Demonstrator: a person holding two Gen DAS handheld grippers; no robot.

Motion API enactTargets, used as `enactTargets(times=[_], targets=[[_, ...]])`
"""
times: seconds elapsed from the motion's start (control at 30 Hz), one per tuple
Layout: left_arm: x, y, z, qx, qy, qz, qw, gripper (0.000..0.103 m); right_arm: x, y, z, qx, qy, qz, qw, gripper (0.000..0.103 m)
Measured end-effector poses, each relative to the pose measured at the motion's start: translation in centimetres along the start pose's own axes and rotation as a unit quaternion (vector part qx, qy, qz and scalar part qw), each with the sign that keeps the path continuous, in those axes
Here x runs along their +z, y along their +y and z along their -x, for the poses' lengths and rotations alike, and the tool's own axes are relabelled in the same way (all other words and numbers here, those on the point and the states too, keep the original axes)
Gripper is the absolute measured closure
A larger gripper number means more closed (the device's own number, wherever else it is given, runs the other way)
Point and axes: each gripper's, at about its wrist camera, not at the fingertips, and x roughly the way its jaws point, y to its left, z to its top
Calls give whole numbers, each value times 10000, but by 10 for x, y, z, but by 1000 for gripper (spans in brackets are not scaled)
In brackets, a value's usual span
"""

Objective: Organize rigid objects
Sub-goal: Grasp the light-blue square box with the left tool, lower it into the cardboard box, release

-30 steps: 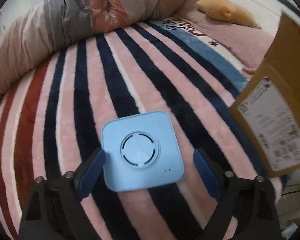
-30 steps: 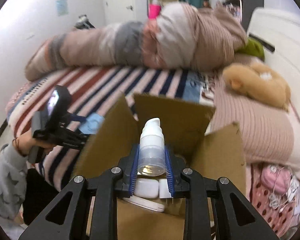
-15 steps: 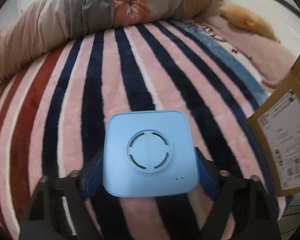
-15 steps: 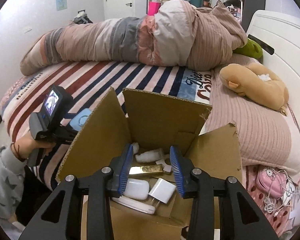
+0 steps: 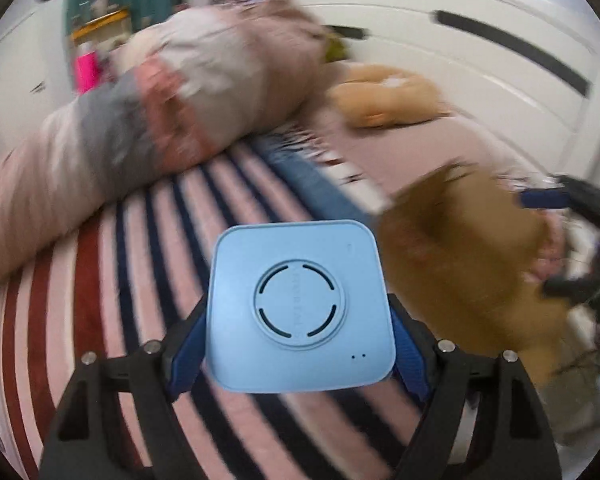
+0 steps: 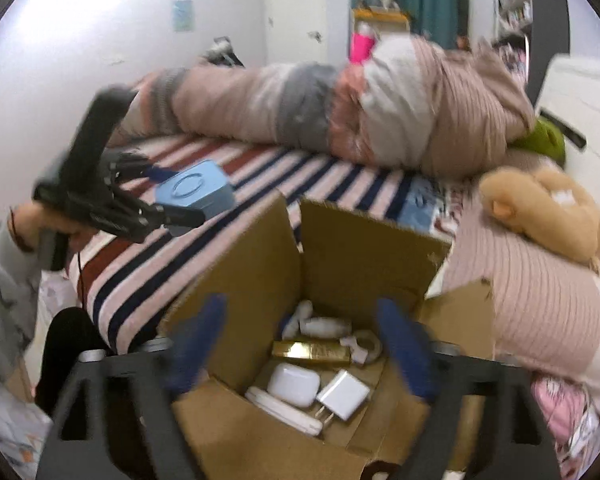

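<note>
My left gripper [image 5: 296, 348] is shut on a light blue square device [image 5: 298, 306] with a round grille, held in the air above the striped blanket [image 5: 112, 280]. In the right wrist view the same device [image 6: 196, 192] and left gripper [image 6: 156, 196] hang left of the open cardboard box [image 6: 340, 248]. My right gripper [image 6: 304, 344] is open and empty above the box. Inside lie a gold bar-shaped item [image 6: 312, 354], a white earbud case [image 6: 294, 384], a white charger [image 6: 344, 394] and other white pieces. The box [image 5: 460, 272] is blurred in the left wrist view.
A rolled duvet [image 6: 340, 104] lies along the back of the bed. A tan plush toy [image 6: 540, 208] sits on a pink pillow [image 6: 528, 308] to the right. The white headboard [image 5: 460, 40] stands behind it. A pink item [image 6: 560, 404] lies at the lower right.
My left gripper closed on the blue device and lifted it off the blanket toward the box. My right gripper let go of the pump bottle, opened wide and drew back above the box.
</note>
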Motion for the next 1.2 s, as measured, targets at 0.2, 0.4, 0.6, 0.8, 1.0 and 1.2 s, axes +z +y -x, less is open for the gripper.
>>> enactTargets(times=[0.2,0.4,0.6,0.8,1.0,1.2], targets=[[41,-62,5,-868,331,-363,9950,24,6,15,13,542,-499,478,9961,1],[57,-113,-6,-1050,703,-951,9874,24,11,16,6,663,-552,458,9952,1],[66,-126,-33,-1099,1146,-996,9823,24,4,-6,4,253,-281,214,9991,25],[70,-134,-60,-1114,1484,-1039,9771,24,-4,-19,-6,118,64,160,9998,25],[68,-135,-71,-910,1468,-1080,9790,15,-8,-27,-24,174,397,-31,9991,24],[67,-119,-46,-733,891,-948,9888,2,-6,-33,-16,-17,308,-81,9995,12]])
